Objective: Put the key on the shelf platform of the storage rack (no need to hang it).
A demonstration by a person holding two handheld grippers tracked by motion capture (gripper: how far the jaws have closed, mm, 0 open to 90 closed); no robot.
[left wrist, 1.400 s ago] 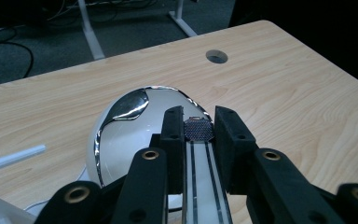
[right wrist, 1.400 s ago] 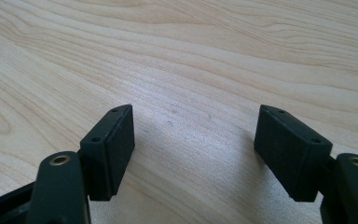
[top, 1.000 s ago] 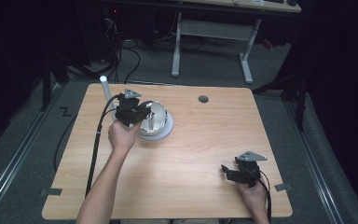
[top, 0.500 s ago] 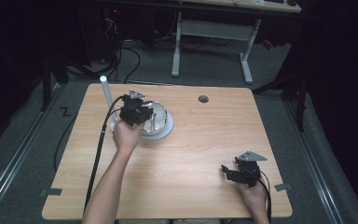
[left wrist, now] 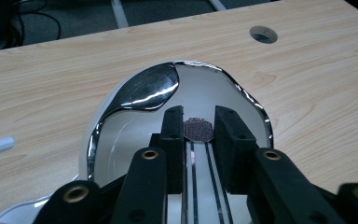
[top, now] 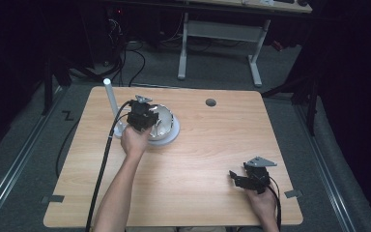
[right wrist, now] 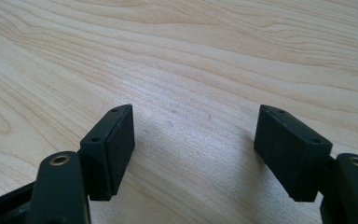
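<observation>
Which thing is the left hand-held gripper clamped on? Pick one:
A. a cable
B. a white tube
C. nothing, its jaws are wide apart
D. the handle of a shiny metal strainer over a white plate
D: in the left gripper view the left hand-held gripper has both jaws closed on the thin wire handle of the shiny metal strainer, which sits over the white plate.

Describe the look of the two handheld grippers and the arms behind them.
Both the left gripper and the right gripper are black, each with two blocky rectangular jaws, brass-coloured pivot bushings, a grey three-cornered plate on top and a trailing black cable. The forearms are bare, with no sleeves visible.
</observation>
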